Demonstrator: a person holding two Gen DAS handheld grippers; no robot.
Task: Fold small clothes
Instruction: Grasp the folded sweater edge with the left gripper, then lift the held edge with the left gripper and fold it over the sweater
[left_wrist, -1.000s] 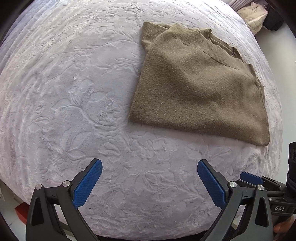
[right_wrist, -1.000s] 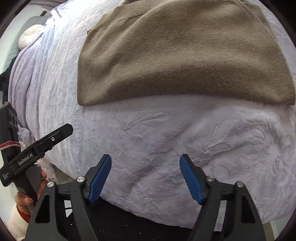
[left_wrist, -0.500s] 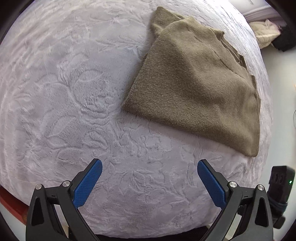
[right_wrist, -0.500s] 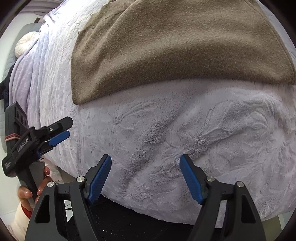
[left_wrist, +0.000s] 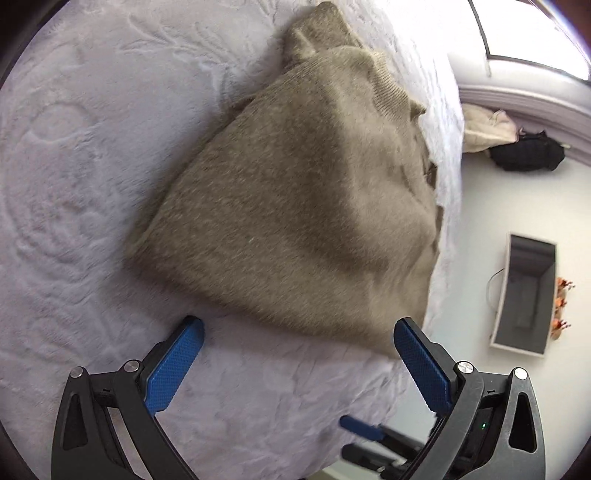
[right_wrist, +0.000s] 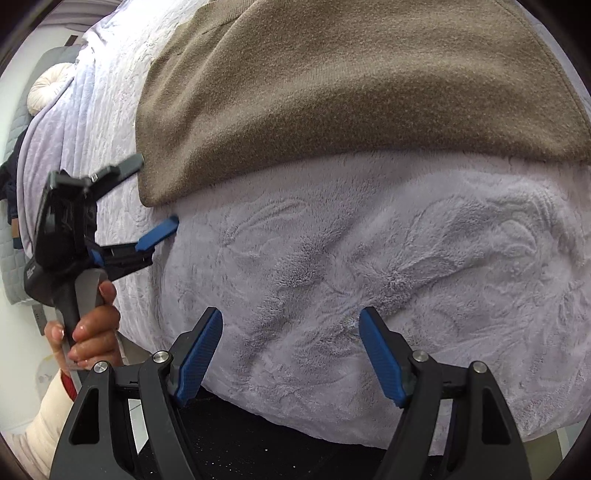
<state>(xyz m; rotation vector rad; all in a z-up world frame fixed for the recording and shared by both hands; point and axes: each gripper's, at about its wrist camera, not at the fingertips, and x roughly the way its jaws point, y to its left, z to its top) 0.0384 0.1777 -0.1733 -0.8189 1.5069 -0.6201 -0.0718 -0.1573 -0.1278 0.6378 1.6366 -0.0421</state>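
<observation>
A folded brown sweater (left_wrist: 295, 199) lies flat on a soft pale purple blanket (right_wrist: 369, 258) with a flower pattern, close to the edge of the bed. The left gripper (left_wrist: 299, 354) is by the near corner of the sweater with its blue pads (left_wrist: 171, 373) wide apart and nothing between them, and a hand (right_wrist: 94, 328) holds its handle. The right gripper (right_wrist: 291, 354) hangs over the bare blanket just in front of the sweater, its blue pads apart too and holding nothing.
</observation>
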